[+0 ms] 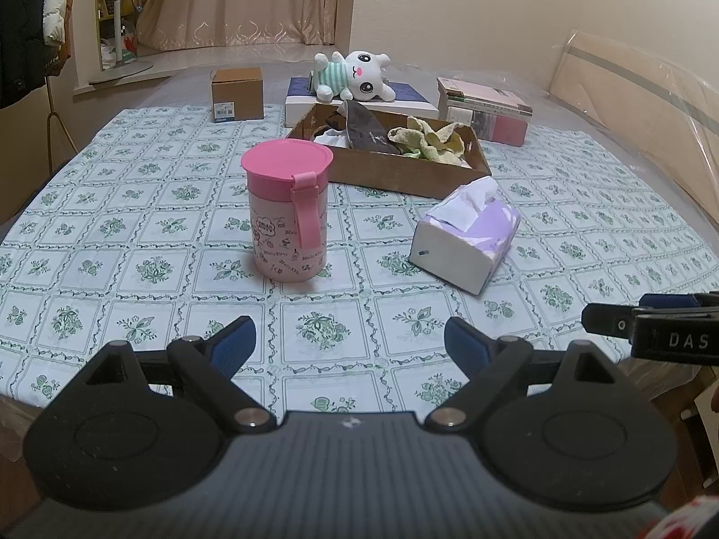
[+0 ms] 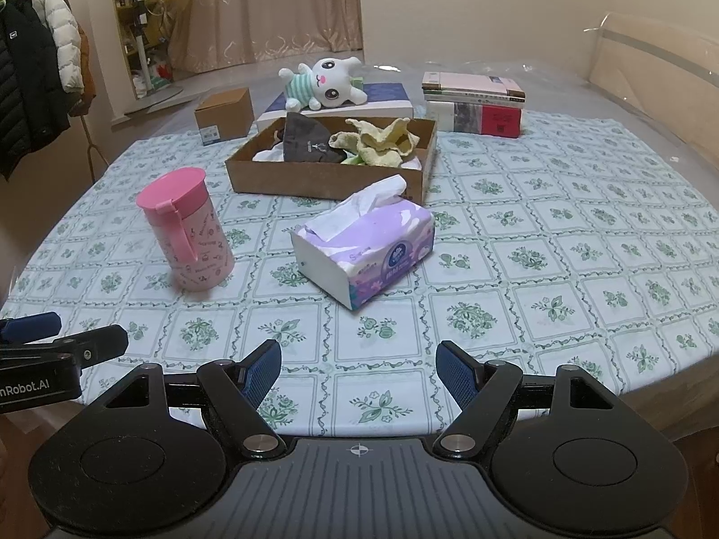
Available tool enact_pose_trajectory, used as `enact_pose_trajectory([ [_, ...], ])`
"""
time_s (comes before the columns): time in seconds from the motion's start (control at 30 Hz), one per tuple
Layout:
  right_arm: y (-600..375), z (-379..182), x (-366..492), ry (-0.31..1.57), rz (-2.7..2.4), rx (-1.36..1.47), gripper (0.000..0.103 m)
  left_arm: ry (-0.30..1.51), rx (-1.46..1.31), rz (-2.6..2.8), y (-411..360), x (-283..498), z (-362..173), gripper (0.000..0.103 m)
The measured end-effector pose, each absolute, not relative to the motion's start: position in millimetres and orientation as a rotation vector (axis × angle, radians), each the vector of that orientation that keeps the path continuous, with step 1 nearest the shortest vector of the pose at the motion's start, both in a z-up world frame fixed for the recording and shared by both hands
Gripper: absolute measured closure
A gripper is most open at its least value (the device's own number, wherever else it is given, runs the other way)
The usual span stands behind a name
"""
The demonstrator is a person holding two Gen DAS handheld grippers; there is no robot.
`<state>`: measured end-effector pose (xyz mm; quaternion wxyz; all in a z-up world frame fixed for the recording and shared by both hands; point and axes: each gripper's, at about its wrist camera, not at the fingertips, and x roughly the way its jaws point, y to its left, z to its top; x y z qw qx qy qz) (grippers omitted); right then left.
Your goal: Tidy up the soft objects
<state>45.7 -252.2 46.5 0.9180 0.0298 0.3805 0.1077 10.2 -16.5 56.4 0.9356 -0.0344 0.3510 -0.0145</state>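
We are at the start of a step, by our reading: both tools hang over the near edge of the table [image 1: 112,170] and nothing has been picked up. The left tool [image 1: 350,341] has its blue ribbed pads spread wide with only tablecloth between them; the right tool [image 2: 358,370] is also parted, a little less widely, and likewise empty.

The shallow cardboard tray [image 2: 323,177] towards the back already holds limp cloth: a dark grey piece [image 2: 310,139], crumpled yellow-green rags [image 2: 382,141] and something white beneath. The soft things outside it are the tissue pack [image 2: 373,247], a squashy purple-and-white plastic packet with a tissue tufting from its top, lying just in front of the tray, and the plush toy [image 2: 323,83], white and fuzzy in a striped green top, sprawled on a flat box [image 2: 386,108] behind the tray.

The pink lidded cup [image 1: 287,211] is hard plastic (so probably not ours to sort).

Next, we judge, the right tool should reach forward to the tissue pack, closing across its narrower width gently, since the wrapper will crumple.
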Motion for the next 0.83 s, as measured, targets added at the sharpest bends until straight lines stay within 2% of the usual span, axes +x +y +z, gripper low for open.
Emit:
enact_pose_trajectory([
  [0.83,-252.1,43.7,44.0,0.788,0.220,0.067,0.027,0.721,-0.071,-0.047,-17.9,8.5,50.5,0.013],
])
